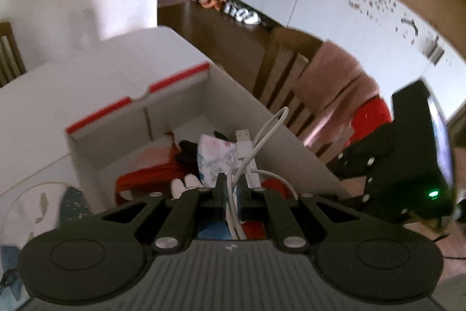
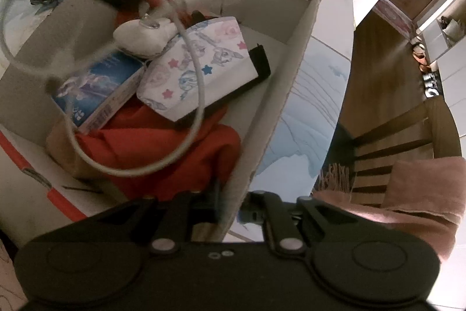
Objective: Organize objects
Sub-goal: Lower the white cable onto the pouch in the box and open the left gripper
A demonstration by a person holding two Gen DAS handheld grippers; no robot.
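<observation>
The left gripper (image 1: 231,188) was clamped nearly shut on a white cable (image 1: 256,147), which ran up between its 2 fingers and looped ahead of them, the plug (image 1: 244,145) standing just beyond the fingertips. Below and ahead of that gripper sat the open cardboard box (image 1: 139,142) with its red-edged rim, so the cable hung over the inside of the box, not yet resting in it as far as I could tell.

From the right wrist view the same cable (image 2: 201,83) swung in a wide loop above the box's contents: a patterned pouch (image 2: 201,63), a blue carton (image 2: 102,86), a white soft toy (image 2: 139,34) and red cloth (image 2: 180,153). The left gripper showed there only as a dark blur at the top left.

The right gripper (image 2: 230,209) straddled the near wall of the box (image 2: 279,112), its jaws closing on that cardboard edge with the wall between them; whether the pads already pressed on it I couldn't tell, though it looked that way.

The cable seemed light, limp and springy, so it would likely uncoil and flop over the rim once let go. Holding it at the gathered middle, as the left gripper did, looked sensible; the plug end seemed the stiffest spot. The box wall was thin and would bend under a hard squeeze
</observation>
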